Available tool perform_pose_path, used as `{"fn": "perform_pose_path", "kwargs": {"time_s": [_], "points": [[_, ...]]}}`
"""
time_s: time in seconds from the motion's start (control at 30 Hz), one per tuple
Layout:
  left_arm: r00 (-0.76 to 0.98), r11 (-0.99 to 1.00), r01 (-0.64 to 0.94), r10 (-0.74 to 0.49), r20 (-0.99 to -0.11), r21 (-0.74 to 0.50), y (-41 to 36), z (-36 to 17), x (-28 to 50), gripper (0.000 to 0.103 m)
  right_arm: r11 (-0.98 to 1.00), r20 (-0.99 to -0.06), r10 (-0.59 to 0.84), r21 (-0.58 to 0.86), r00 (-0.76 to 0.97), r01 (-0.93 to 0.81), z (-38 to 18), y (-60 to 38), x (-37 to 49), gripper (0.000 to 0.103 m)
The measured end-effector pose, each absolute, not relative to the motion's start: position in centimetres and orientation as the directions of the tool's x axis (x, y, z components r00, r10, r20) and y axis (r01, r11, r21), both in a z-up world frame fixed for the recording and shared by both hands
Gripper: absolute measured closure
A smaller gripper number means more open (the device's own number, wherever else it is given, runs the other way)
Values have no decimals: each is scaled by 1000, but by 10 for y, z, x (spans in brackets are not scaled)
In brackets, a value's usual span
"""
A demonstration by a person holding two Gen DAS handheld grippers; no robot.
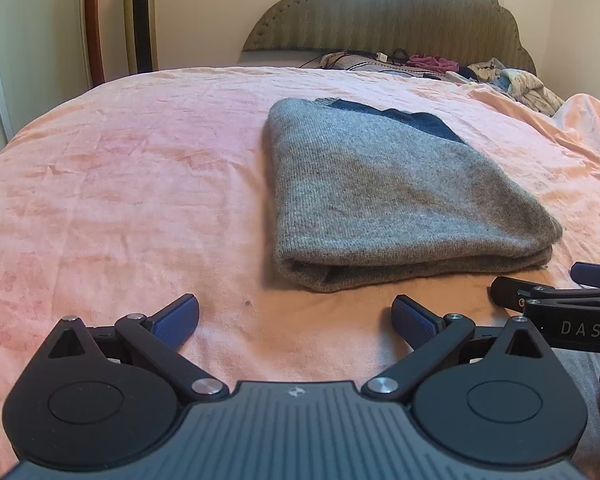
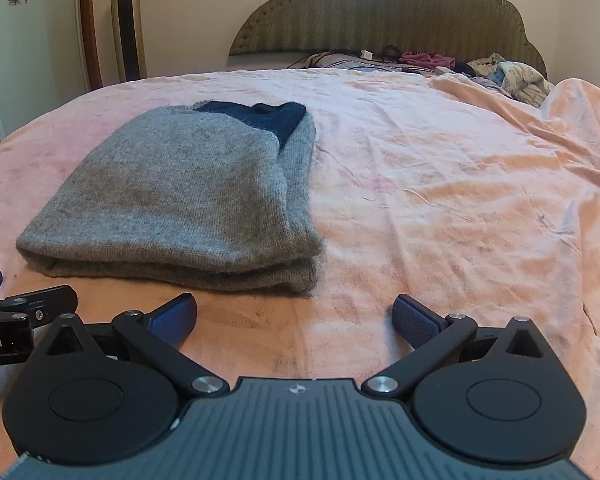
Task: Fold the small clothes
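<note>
A grey knit garment [image 1: 396,196] with a dark blue part at its far end lies folded flat on the pink bedspread [image 1: 140,184]. It also shows in the right wrist view [image 2: 180,196], left of centre. My left gripper [image 1: 295,316] is open and empty, just short of the garment's near folded edge and to its left. My right gripper [image 2: 295,316] is open and empty, just short of the garment's near right corner. Each gripper shows at the edge of the other's view: the right gripper [image 1: 548,284] and the left gripper [image 2: 24,288].
The padded headboard [image 1: 392,12] stands at the far end. A pile of clothes and cables [image 1: 440,66] lies by it. A tower fan [image 1: 140,16] and a wooden frame stand at the far left. The bedspread bunches up at the right [image 2: 540,128].
</note>
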State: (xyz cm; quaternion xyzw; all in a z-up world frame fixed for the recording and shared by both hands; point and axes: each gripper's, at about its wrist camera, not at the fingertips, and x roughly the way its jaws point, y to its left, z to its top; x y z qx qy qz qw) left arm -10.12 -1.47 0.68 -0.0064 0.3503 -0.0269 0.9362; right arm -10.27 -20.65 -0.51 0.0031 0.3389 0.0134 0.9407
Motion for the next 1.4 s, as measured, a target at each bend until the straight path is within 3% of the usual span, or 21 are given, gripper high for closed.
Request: {"fn": "perform_pose_path", "kwargs": {"time_s": [1.4], "points": [[753,999,47,-51,-656,-23,-15,6,-101,0,1000,-637,26,14,771,-22,-6,-205,-103,0]]}}
